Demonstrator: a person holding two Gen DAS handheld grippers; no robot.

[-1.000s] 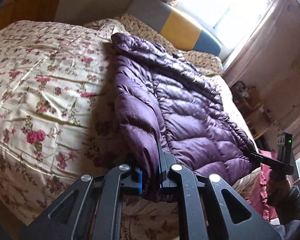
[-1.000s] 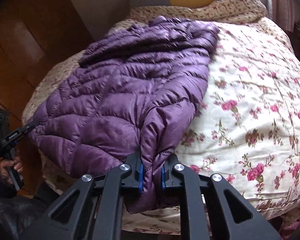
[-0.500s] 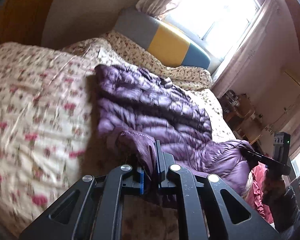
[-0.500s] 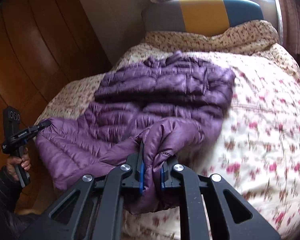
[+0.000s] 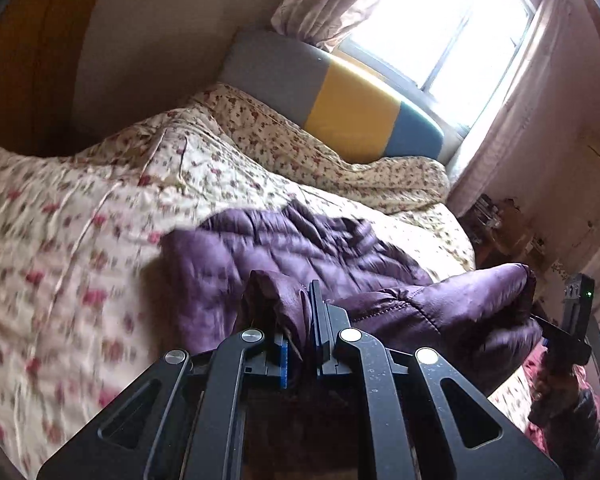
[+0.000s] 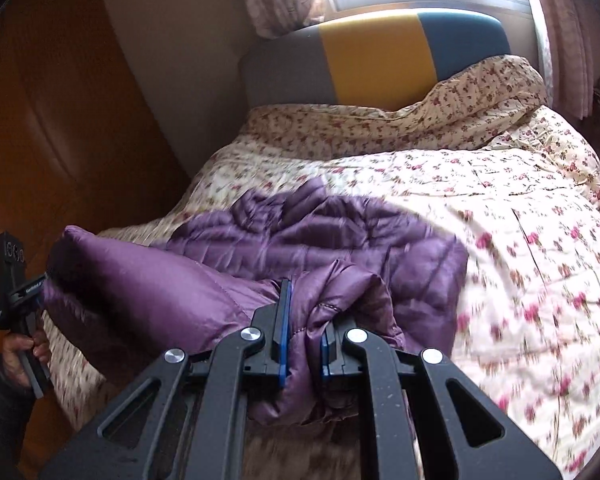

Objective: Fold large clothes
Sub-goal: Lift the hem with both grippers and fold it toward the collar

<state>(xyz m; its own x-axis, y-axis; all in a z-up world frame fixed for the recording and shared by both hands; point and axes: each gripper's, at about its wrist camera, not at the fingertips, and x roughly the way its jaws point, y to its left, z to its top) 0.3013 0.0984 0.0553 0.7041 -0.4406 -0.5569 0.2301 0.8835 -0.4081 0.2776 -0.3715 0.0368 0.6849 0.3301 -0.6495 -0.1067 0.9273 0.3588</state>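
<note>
Your left gripper [image 5: 302, 344] is clamped on a bunched corner of the purple quilted puffer jacket [image 5: 300, 248], and your right gripper [image 6: 302, 354] is clamped on the opposite corner of the same hem. Between them the raised edge hangs in a puffy fold above the rest of the jacket, which lies crumpled on the cream floral bedspread [image 6: 520, 208]. Behind it stands the grey, yellow and blue padded headboard [image 6: 374, 56], under a bright window [image 5: 440, 28].
</note>
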